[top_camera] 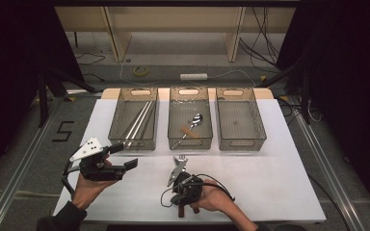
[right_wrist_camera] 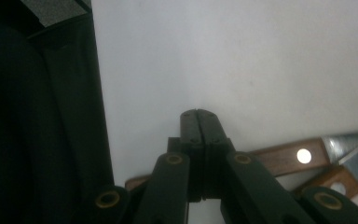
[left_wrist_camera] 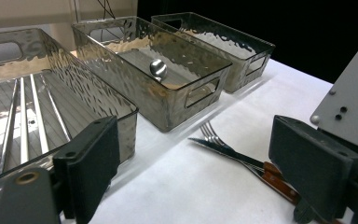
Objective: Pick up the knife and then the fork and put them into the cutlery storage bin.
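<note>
Left gripper [top_camera: 125, 155]: jaws spread wide, nothing between them. It is held above the white table [top_camera: 279, 183], with its jaws pointing toward the right gripper. In the left gripper view, a fork [left_wrist_camera: 210, 132] and a knife [left_wrist_camera: 223, 150] lie on the table in the gap between the two jaws, farther off. Both have wooden handles that run toward the right-hand jaw. The knife blade lies across the fork just below its tines.

Right gripper [right_wrist_camera: 198, 114]: jaws pressed together, tips touching, nothing pinched. In the right gripper view, the two wooden handles lie on the table behind and to the right of the closed jaws. One handle passes under the jaw linkage. Whether the jaws touch the handles cannot be told.

Beyond the open left jaws stand three clear bins in a row. The nearest bin [left_wrist_camera: 51, 79] holds metal chopsticks [left_wrist_camera: 23, 116]. The middle bin [left_wrist_camera: 168, 74] holds a spoon [left_wrist_camera: 158, 68]. The far bin [left_wrist_camera: 233, 46] stands behind it.
</note>
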A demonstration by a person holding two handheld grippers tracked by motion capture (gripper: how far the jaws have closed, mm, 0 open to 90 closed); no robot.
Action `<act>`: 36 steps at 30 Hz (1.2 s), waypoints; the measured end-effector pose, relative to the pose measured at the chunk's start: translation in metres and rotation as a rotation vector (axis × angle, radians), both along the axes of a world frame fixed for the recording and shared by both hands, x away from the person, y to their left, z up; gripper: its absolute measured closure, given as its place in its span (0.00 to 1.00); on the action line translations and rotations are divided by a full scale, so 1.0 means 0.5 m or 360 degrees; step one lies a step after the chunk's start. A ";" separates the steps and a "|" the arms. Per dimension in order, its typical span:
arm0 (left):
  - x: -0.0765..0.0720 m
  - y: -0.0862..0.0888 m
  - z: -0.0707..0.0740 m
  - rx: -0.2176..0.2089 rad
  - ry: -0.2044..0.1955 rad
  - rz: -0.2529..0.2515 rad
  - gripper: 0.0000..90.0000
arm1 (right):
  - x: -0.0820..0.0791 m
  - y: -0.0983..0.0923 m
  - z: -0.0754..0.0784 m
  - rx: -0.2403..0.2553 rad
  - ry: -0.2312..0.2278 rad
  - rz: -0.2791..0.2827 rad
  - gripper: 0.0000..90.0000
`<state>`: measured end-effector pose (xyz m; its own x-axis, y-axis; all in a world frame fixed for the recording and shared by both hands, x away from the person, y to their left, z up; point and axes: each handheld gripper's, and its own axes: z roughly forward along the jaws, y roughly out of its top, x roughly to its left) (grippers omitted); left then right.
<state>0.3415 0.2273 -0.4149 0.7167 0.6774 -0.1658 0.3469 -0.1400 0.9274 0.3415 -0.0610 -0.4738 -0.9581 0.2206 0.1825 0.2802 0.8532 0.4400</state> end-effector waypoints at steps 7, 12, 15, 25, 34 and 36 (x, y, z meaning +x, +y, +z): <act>0.001 0.000 0.000 -0.0002 0.0000 0.0000 0.18 | 0.003 -0.048 0.005 -0.0046 0.0012 -0.0036 1.00; 0.001 0.000 0.000 0.0000 0.0001 -0.0001 0.18 | 0.013 -0.084 0.009 -0.0078 0.0013 -0.0093 1.00; 0.000 0.000 0.000 0.0000 0.0000 -0.0001 0.18 | 0.019 -0.098 0.012 -0.0103 0.0015 -0.0128 1.00; 0.000 -0.001 0.000 0.0008 -0.0001 -0.0004 0.18 | 0.033 -0.114 0.013 -0.0127 -0.0003 -0.0156 1.00; -0.001 0.000 0.001 0.0004 -0.0004 0.0000 0.18 | 0.037 -0.115 0.015 -0.0148 -0.0017 -0.0171 1.00; -0.001 -0.001 0.001 0.0000 -0.0003 0.0002 0.18 | 0.037 -0.115 0.015 -0.0152 -0.0018 -0.0167 1.00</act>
<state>0.3409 0.2271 -0.4146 0.7163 0.6782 -0.1642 0.3450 -0.1397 0.9282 0.3601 -0.1185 -0.4663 -0.9307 0.3356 0.1453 0.3657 0.8574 0.3621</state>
